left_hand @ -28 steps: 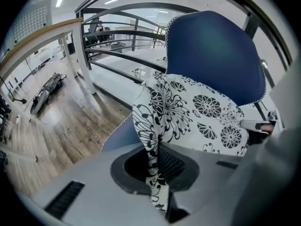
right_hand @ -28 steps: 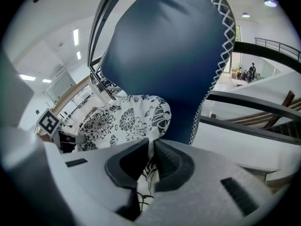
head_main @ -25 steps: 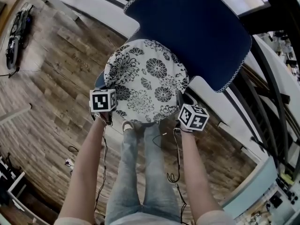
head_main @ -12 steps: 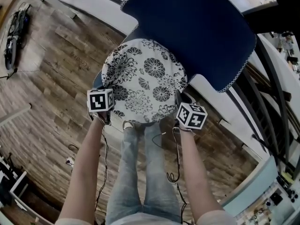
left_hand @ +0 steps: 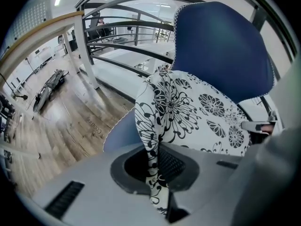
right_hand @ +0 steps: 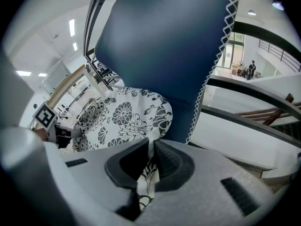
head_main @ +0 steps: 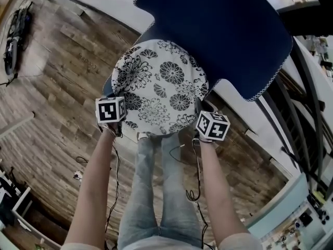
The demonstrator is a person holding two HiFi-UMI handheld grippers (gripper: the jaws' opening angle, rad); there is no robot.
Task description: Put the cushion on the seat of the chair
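Cushion: a round white pad printed with black flowers [head_main: 158,85] sits at the centre of the head view, spread over the chair's seat and just in front of the backrest. No view shows whether its underside touches the seat.

Chair: it is dark blue. The backrest [head_main: 218,30], edged in white zigzag stitching, fills the upper right of the head view. A strip of seat [left_hand: 120,134] shows below the cushion's rim at centre left of the left gripper view.

Left gripper [left_hand: 155,166]: the jaws are pressed together on a fold of the cushion's near edge, and the printed fabric rises straight up out of them.

Right gripper [right_hand: 150,161]: the jaws are pinched on the cushion's near edge at its right side, with fabric showing between the ribbed pads.

Marker cubes: one stands at each lower corner of the cushion in the head view, left [head_main: 110,110] and right [head_main: 213,125].

Person: bare forearms reach up from the bottom of the frame, with jeans-clad legs [head_main: 156,191] between them.

Surroundings: a wood-plank floor [head_main: 52,87] lies at left, and a railing [left_hand: 122,36] runs behind the chair.
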